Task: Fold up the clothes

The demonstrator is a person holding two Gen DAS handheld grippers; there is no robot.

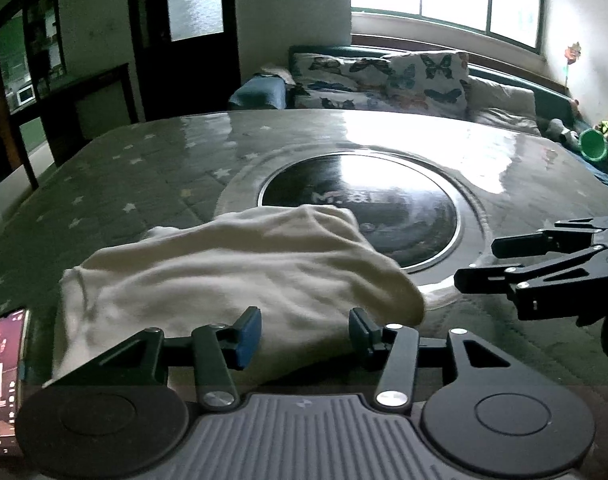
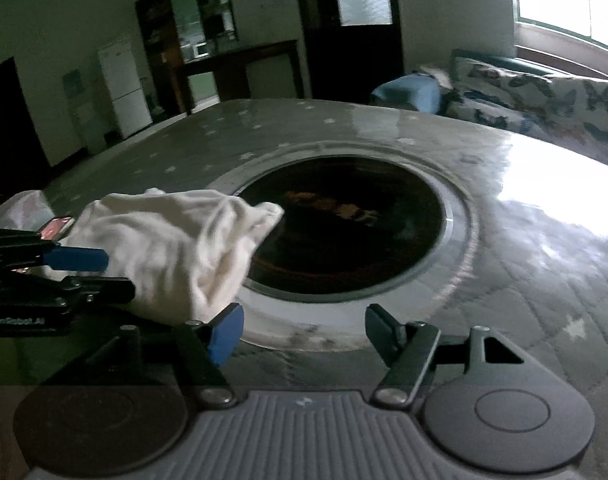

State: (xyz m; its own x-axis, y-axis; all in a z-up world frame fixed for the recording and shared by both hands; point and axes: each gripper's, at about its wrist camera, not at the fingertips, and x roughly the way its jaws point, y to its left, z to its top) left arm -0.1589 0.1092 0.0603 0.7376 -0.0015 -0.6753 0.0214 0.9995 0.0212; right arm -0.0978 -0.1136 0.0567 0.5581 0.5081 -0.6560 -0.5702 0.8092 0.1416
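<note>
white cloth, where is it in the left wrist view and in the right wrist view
Left wrist view: the white cloth lies bunched at lower centre, just beyond the left gripper.
Right wrist view: the white cloth sits at middle left, ahead and left of the right gripper.
Shared landmark: the dark round plate, which the cloth's far end overlaps.

- Left gripper (image 1: 305, 338): black linkage arms, silver pivot screws, blue pads, ribbed grey housing.
- Right gripper (image 2: 302, 334): same build, round black discs flanking.
</note>
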